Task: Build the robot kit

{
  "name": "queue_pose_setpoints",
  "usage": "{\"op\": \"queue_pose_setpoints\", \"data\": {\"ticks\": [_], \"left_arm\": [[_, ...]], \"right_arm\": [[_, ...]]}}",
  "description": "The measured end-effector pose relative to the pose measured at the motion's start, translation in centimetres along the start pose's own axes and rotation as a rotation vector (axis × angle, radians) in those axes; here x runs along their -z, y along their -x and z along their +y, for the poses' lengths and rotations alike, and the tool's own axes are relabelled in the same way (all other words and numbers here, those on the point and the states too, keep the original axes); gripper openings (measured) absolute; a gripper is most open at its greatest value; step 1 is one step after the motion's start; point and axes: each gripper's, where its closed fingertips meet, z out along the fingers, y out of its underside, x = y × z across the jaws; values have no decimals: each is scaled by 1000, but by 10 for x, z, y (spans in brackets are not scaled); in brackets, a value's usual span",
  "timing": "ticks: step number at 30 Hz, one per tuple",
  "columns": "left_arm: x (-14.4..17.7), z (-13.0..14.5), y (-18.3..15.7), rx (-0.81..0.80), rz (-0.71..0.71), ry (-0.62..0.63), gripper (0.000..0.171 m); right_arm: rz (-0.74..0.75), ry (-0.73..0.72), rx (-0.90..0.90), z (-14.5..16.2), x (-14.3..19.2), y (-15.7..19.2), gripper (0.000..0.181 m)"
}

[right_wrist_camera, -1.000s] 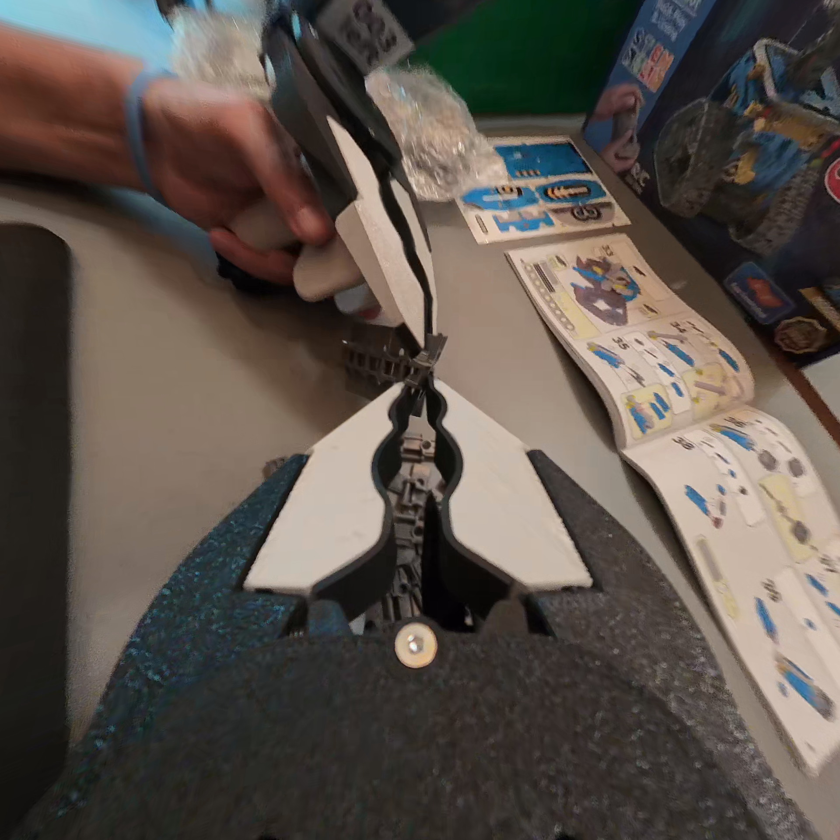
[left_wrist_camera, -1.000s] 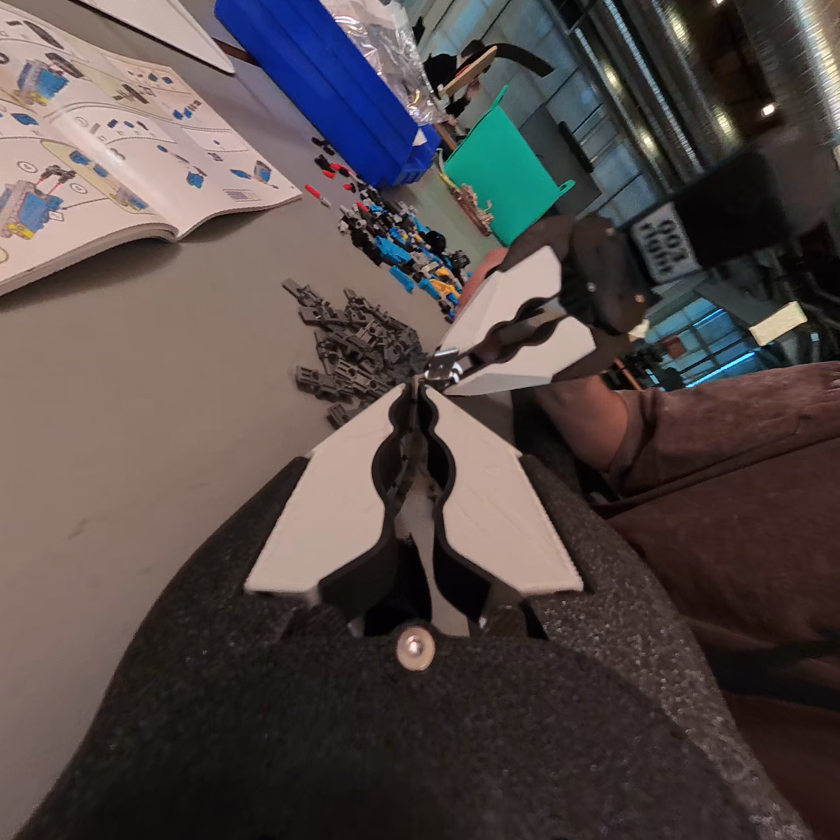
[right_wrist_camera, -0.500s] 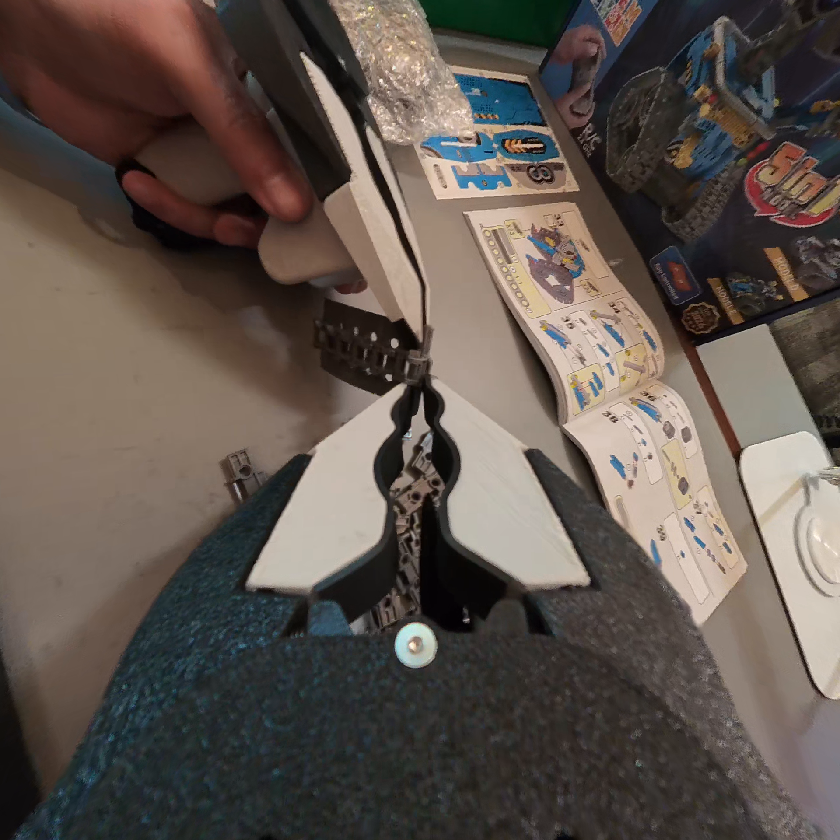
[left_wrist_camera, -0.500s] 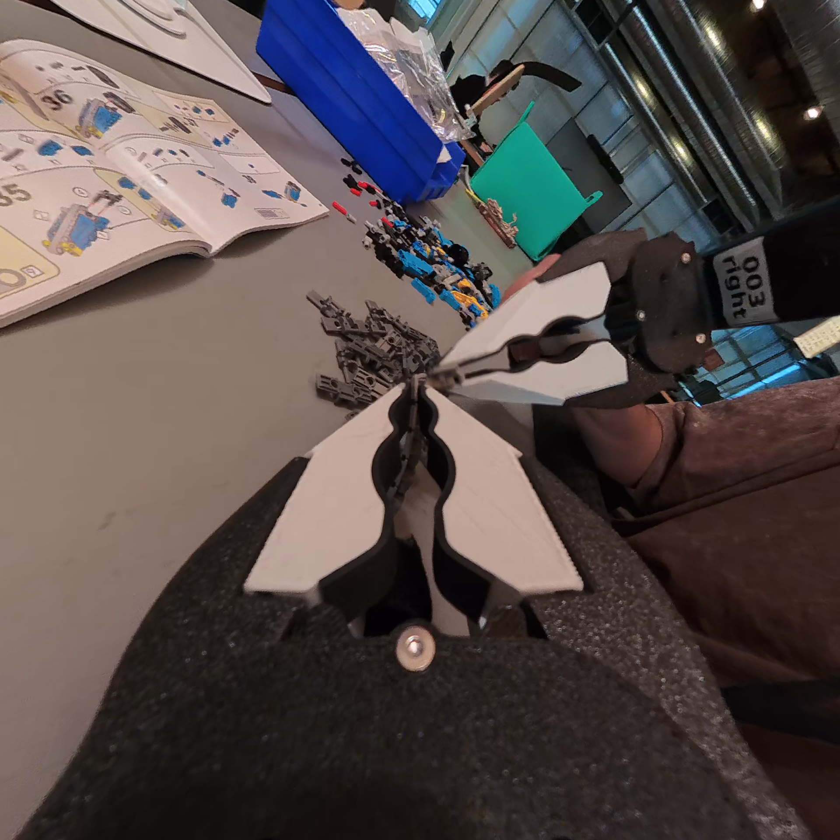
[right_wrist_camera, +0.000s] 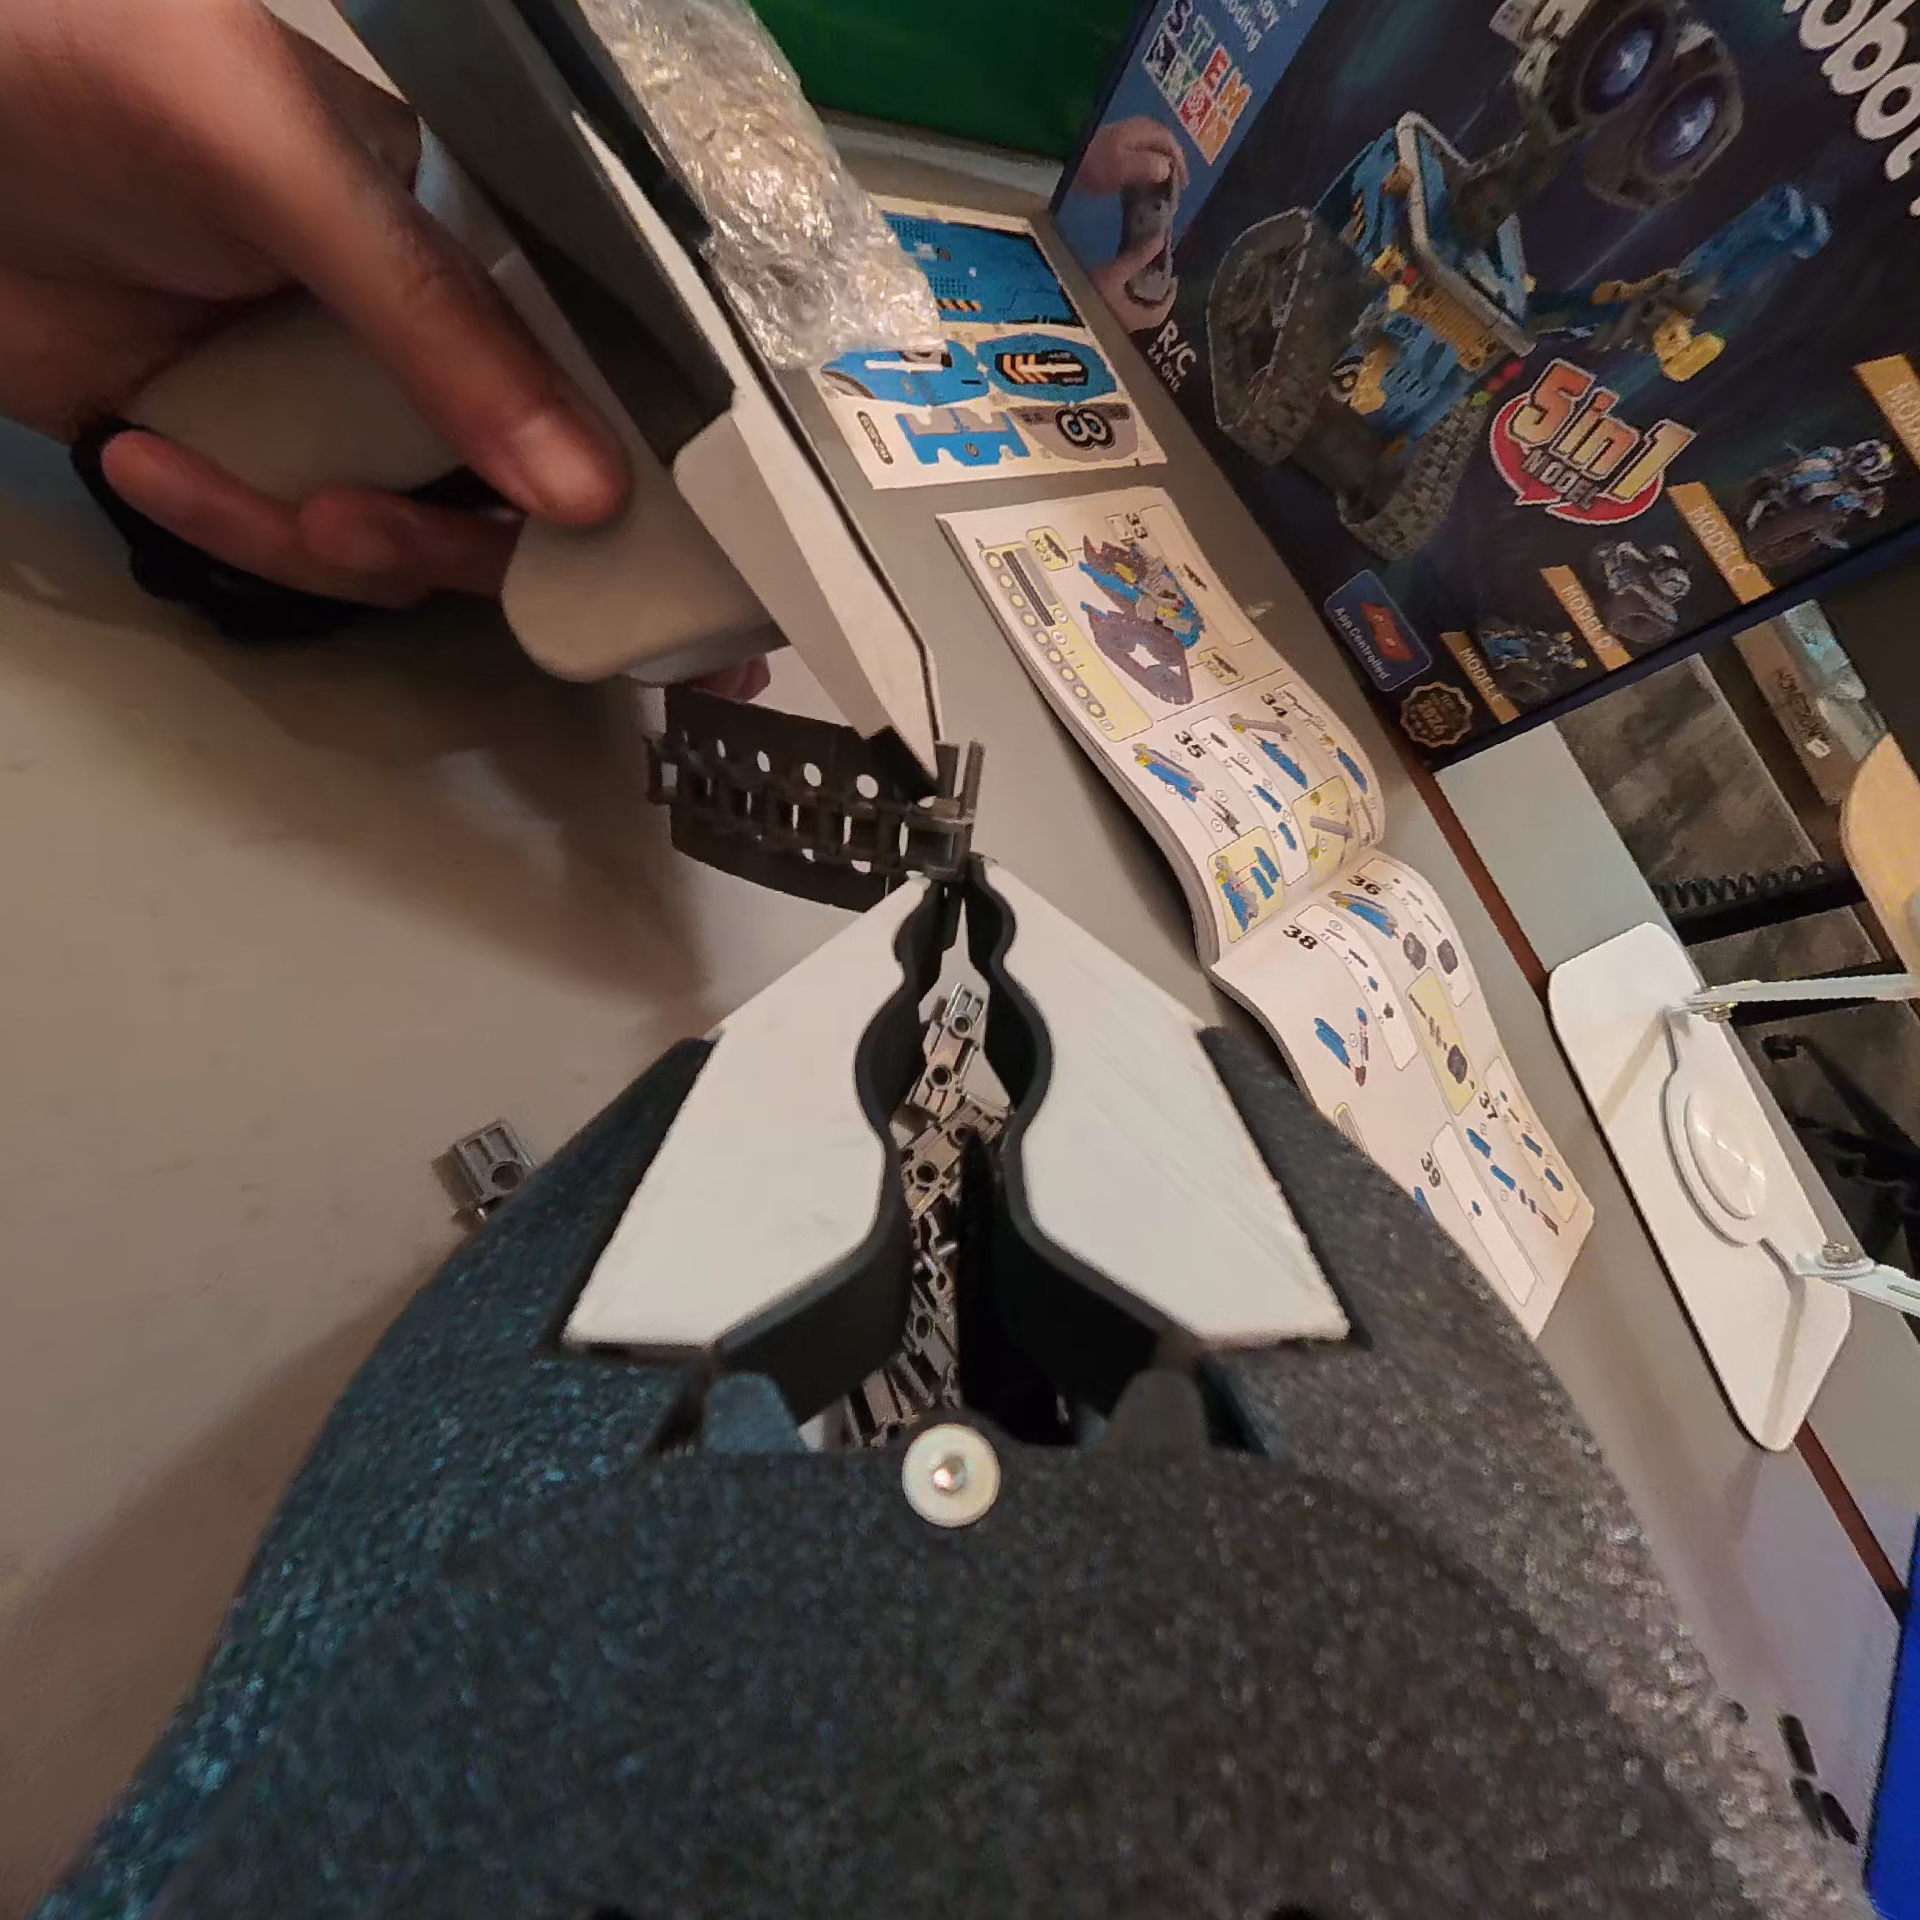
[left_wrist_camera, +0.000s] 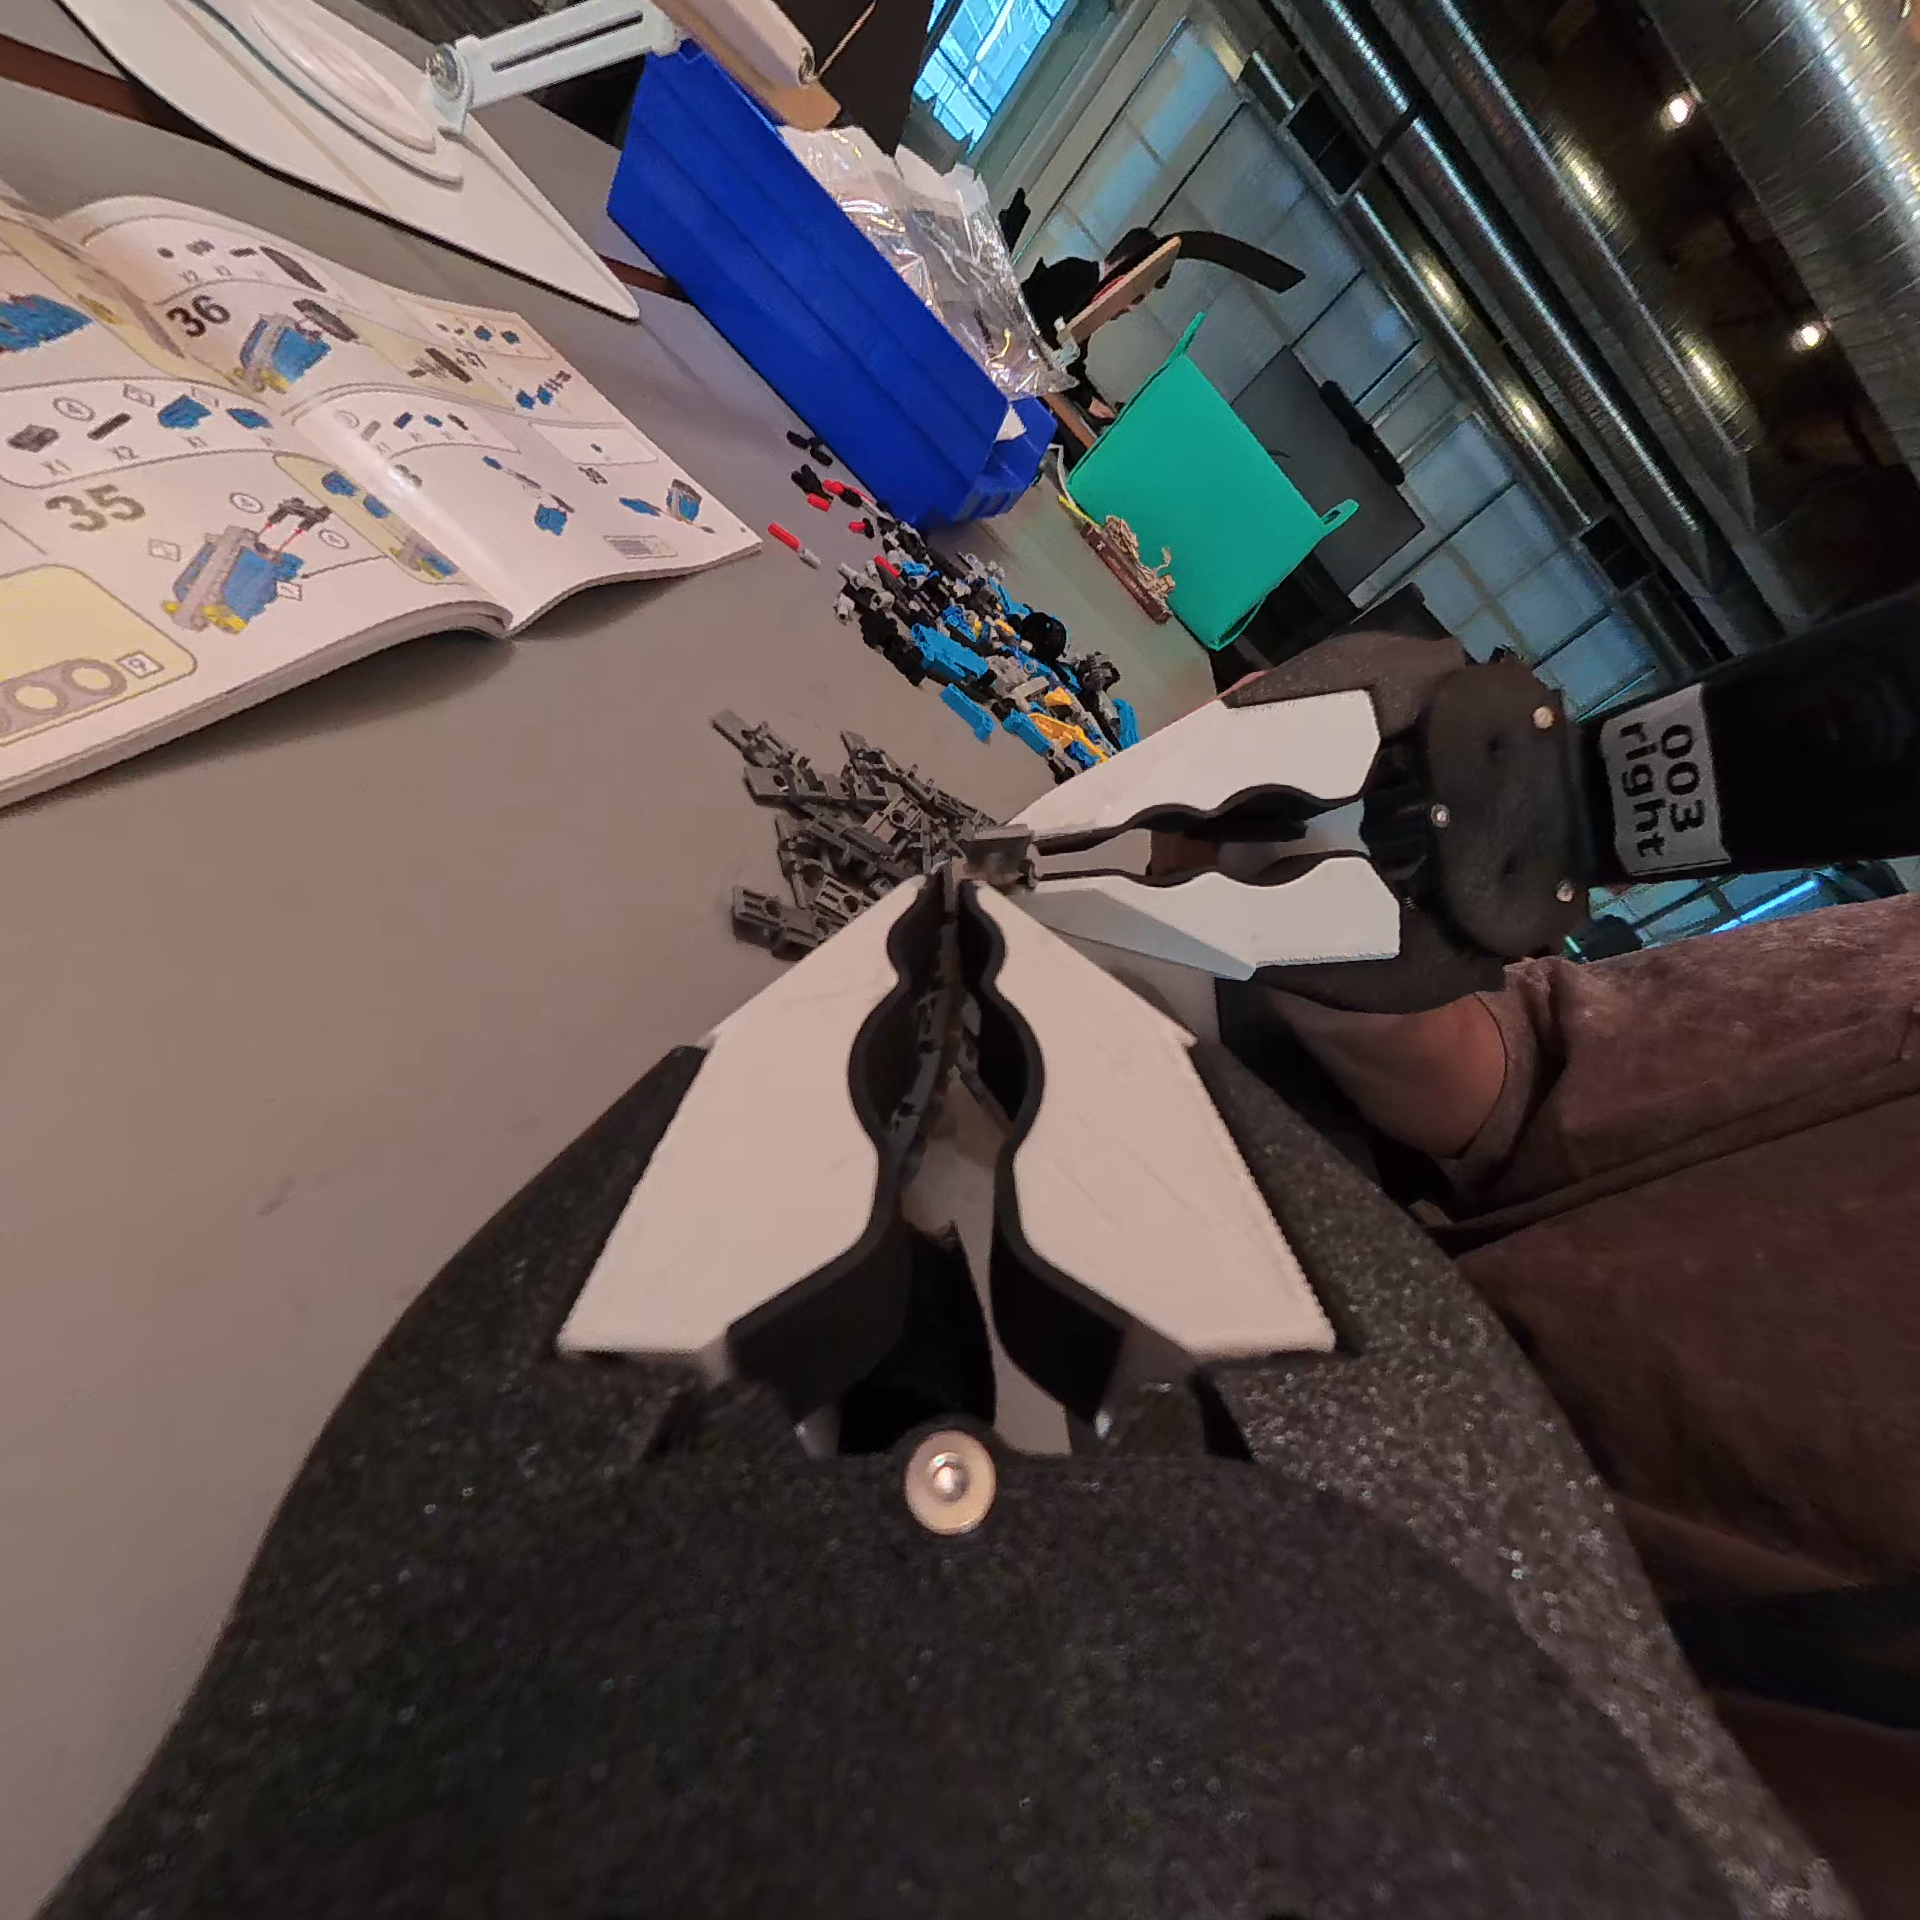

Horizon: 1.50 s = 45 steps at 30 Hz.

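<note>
Grey table (left_wrist_camera: 312, 1039), loose grey links (left_wrist_camera: 831, 831), open booklet (left_wrist_camera: 312, 468), blue bin (left_wrist_camera: 810, 312)

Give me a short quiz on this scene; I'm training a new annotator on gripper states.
1. True or false: the left gripper is open and empty.
2. The right gripper pinches: A) a red pin, B) a gray link, C) a sticker sheet.
3. Fill in: the pile of loose links lies on the gray ____.
Key: 1 false, it is shut on the track strip. 2 B. 3 table.
</note>
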Motion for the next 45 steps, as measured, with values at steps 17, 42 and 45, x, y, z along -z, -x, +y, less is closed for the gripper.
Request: {"op": "queue_pose_setpoints", "data": {"ticks": [17,42,45], "left_arm": [[3,-9,-6,44,57,-59,2],[4,-16,-14,68,131,-92,1],[2,-12,-15,55,132,-68,1]], "right_arm": [[44,-154,60,-9,-1,-8,3],[-432,-321,-440,-14,10,-5,21],[-513,-333,-543,-13,10,-6,18]]}}
